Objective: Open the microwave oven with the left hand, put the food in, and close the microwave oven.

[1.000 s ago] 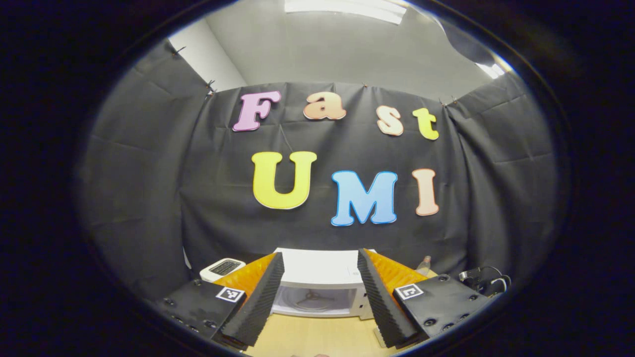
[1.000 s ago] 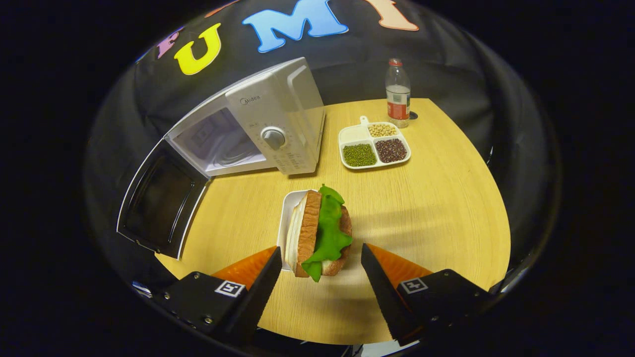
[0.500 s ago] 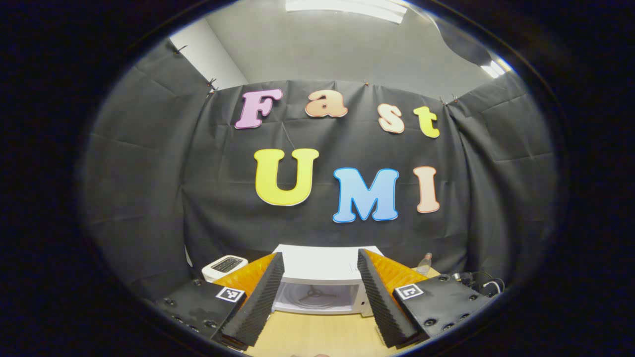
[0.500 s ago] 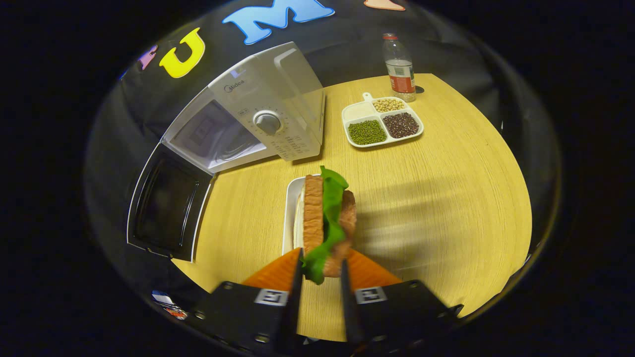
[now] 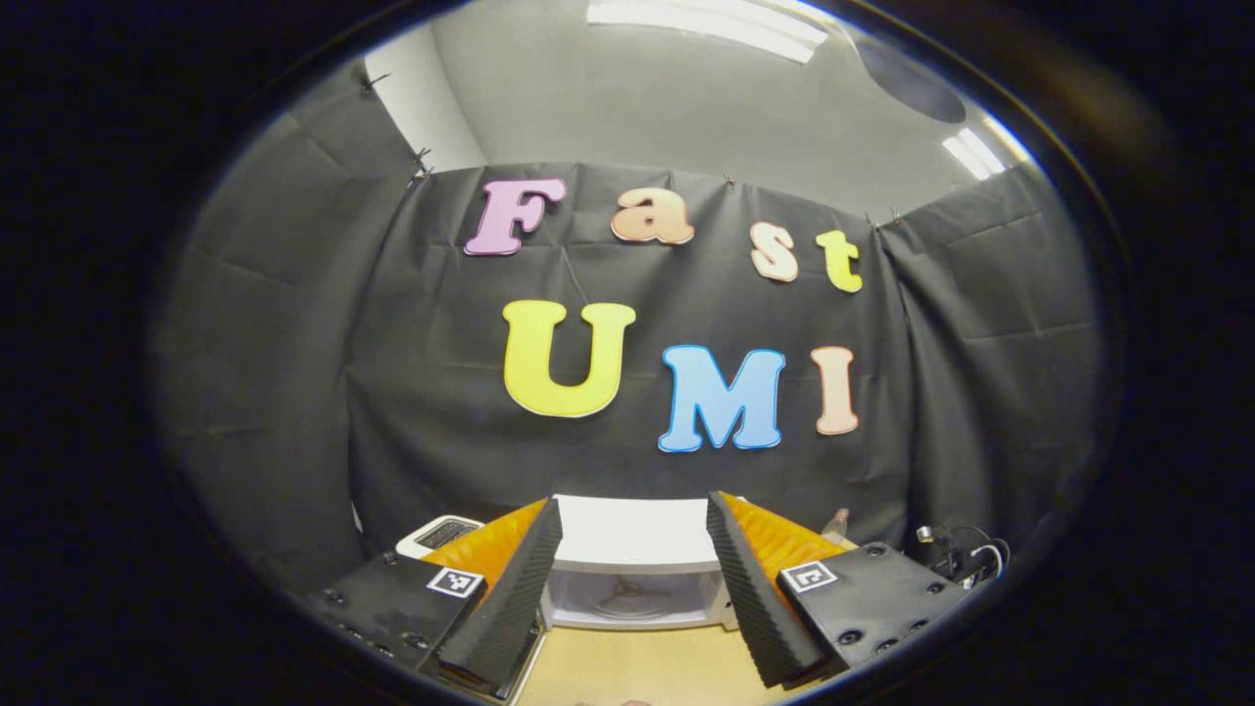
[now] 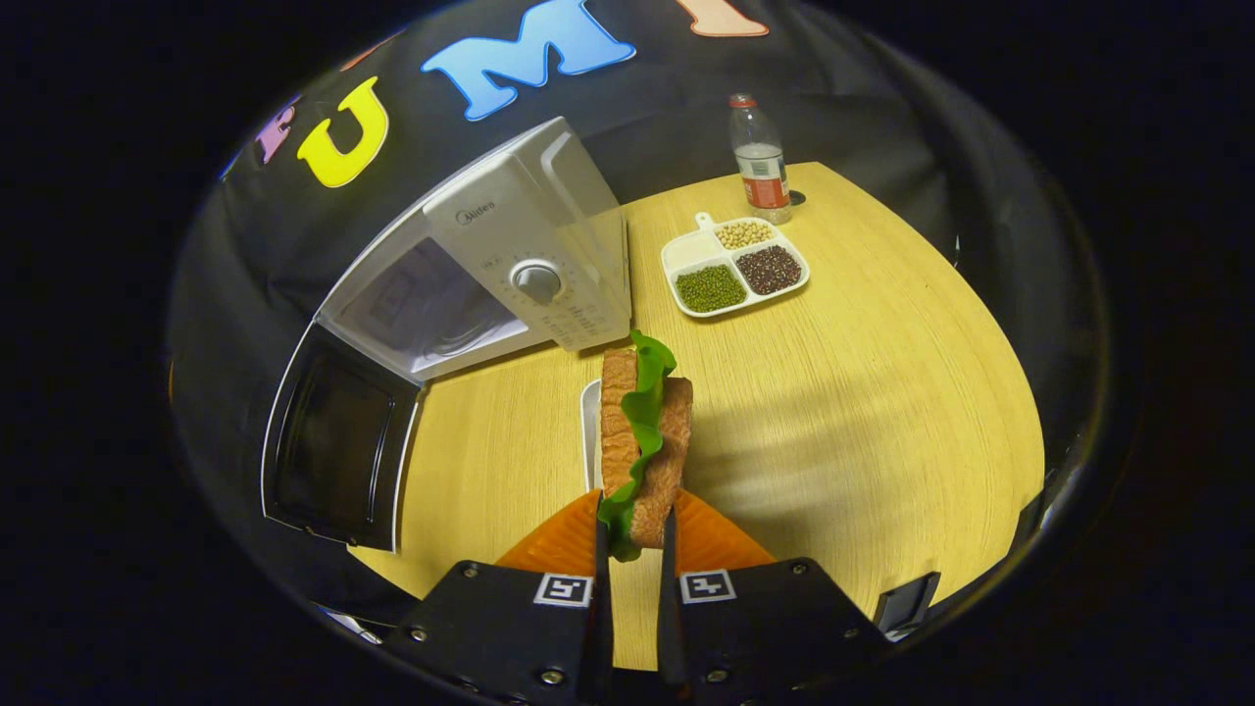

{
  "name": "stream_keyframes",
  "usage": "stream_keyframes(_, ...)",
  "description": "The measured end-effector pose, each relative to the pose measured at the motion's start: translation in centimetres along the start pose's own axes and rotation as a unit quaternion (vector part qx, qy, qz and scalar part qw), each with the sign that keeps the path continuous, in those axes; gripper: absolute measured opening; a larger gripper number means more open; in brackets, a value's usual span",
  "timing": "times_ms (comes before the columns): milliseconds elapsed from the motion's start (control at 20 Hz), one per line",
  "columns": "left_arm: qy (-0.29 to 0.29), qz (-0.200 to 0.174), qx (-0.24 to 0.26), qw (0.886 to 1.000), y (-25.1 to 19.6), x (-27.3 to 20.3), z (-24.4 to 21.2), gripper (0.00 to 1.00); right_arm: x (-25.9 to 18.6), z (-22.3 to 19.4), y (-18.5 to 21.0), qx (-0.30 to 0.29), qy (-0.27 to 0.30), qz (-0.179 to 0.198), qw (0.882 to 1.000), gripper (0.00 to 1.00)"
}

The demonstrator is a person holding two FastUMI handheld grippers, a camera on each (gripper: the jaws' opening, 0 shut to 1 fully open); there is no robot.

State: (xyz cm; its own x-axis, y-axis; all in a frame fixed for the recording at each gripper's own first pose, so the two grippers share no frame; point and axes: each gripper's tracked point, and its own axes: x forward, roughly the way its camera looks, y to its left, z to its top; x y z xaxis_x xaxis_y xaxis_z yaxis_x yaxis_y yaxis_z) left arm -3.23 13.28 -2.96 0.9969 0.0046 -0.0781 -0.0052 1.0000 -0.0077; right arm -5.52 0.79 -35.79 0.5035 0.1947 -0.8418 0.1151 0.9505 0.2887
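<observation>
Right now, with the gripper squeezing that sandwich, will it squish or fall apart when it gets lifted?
Probably it squishes a bit: the right gripper pinches the sandwich at one end, and the bread looks soft. The lettuce sticks out loose between the slices, so it might slip. It looks light, so lifting it off the white plate should be easy, though the far end may sag.
</observation>
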Motion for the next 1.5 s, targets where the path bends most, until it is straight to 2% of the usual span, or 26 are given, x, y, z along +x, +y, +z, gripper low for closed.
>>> stream_keyframes(50,0.001,-0.001,-0.001,1.0,0.7,0.0,0.1,0.94,-0.4,0.2,0.6,0.007,-0.006,0.002,1.0,0.18)
stream_keyframes(150,-0.001,-0.002,0.002,1.0,2.2,-0.1,0.4,0.97,-1.2,0.3,2.3,0.022,-0.018,0.016,0.999,0.18)
stream_keyframes(450,-0.005,-0.013,0.003,1.0,5.9,-0.5,0.9,0.97,-2.8,0.8,9.2,0.049,-0.05,0.084,0.994,0.18)
stream_keyframes(500,-0.01,-0.013,0.007,1.0,6.6,-0.6,1.1,0.94,-2.8,1.0,10.4,0.053,-0.055,0.093,0.993,0.18)
stream_keyframes(550,-0.012,-0.012,0.013,1.0,7.6,-0.6,1.3,0.97,-3.0,1.1,11.5,0.059,-0.06,0.101,0.991,0.18)
stream_keyframes(850,-0.022,0.003,0.016,1.0,12.6,-2.5,2.7,0.97,-2.6,2.7,17.8,0.11,-0.093,0.155,0.977,0.18)
stream_keyframes(900,-0.024,0.007,0.017,1.0,13.4,-2.8,2.9,0.95,-2.2,2.9,18.6,0.118,-0.098,0.159,0.975,0.18)
stream_keyframes(1000,-0.022,0.013,0.018,1.0,14.8,-3.5,2.9,0.97,-1.4,3.4,20.3,0.135,-0.106,0.173,0.97,0.18)
stream_keyframes(1050,-0.021,0.016,0.017,1.0,15.5,-3.8,2.8,0.94,-1.0,3.7,21.2,0.147,-0.11,0.18,0.966,0.18)
stream_keyframes(1100,-0.019,0.019,0.016,1.0,16.1,-4.0,2.8,0.97,-0.5,4.1,21.9,0.16,-0.112,0.186,0.963,0.18)
stream_keyframes(1200,-0.016,0.025,0.014,0.999,17.5,-4.3,2.8,0.97,1.1,4.5,22.9,0.178,-0.11,0.181,0.961,0.18)
stream_keyframes(1250,-0.014,0.028,0.014,0.999,18.1,-4.6,2.6,0.92,1.9,4.7,23.5,0.181,-0.113,0.18,0.96,0.18)
stream_keyframes(1400,-0.009,0.039,0.014,0.999,19.9,-4.9,2.2,0.97,4.3,5.8,25.4,0.211,-0.12,0.187,0.952,0.18)
stream_keyframes(1500,-0.005,0.045,0.01,0.999,21.0,-4.8,1.9,0.92,6.2,6.5,26.5,0.246,-0.12,0.193,0.942,0.18)
